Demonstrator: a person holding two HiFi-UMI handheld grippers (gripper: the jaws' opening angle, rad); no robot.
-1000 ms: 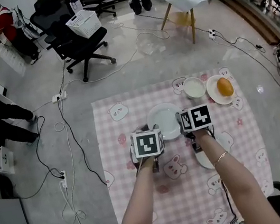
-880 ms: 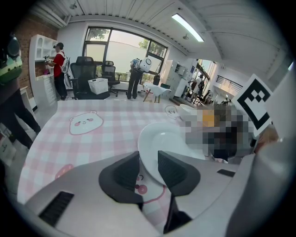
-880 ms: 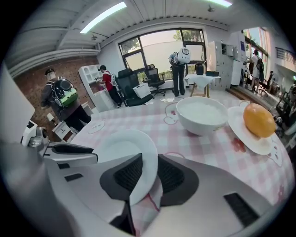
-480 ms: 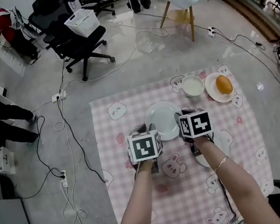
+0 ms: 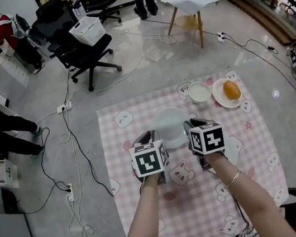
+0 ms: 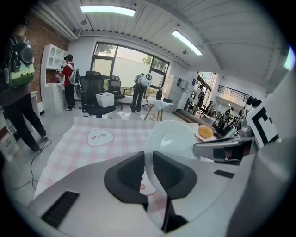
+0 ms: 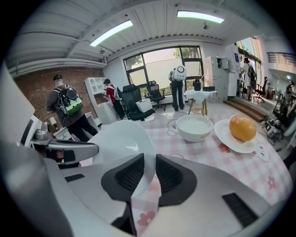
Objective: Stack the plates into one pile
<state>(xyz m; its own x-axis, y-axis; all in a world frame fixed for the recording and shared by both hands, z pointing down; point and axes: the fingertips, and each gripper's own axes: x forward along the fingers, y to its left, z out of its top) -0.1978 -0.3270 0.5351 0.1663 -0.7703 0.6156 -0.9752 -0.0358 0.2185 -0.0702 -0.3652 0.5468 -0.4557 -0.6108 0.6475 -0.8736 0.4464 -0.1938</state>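
The left gripper [image 6: 148, 171] is clamping the near-left rim of a white plate [image 6: 173, 139]. Its jaws have just been closing, and they are now standing only narrowly apart, with the pads pressing on both faces of the rim.

The right gripper [image 7: 149, 173] is clamping the opposite rim of the same plate. Its jaws have also just been closing, the rim is sitting between them, and the pads are bearing on it.

The plate is hanging between the two grippers and appears to be clear of the pink checked cloth [image 5: 135, 109]. It is positioned over the middle of the cloth, slightly toward the far edge. In the head view it is showing as a blurred pale disc.

A second white plate [image 5: 231, 148] is lying flat on the cloth toward the right edge. It is just beside the right gripper and partly covered by it.

A white bowl [image 5: 199, 92] is standing near the far right corner of the cloth. Just beside it, nearer that corner, a small dish [image 5: 219, 98] is carrying an orange [image 5: 231, 90].

Beyond the far edge of the cloth, a black office chair [image 5: 88, 54] is holding a white basket [image 5: 88, 29], and cables [image 5: 70, 129] are trailing over the floor past the left edge.
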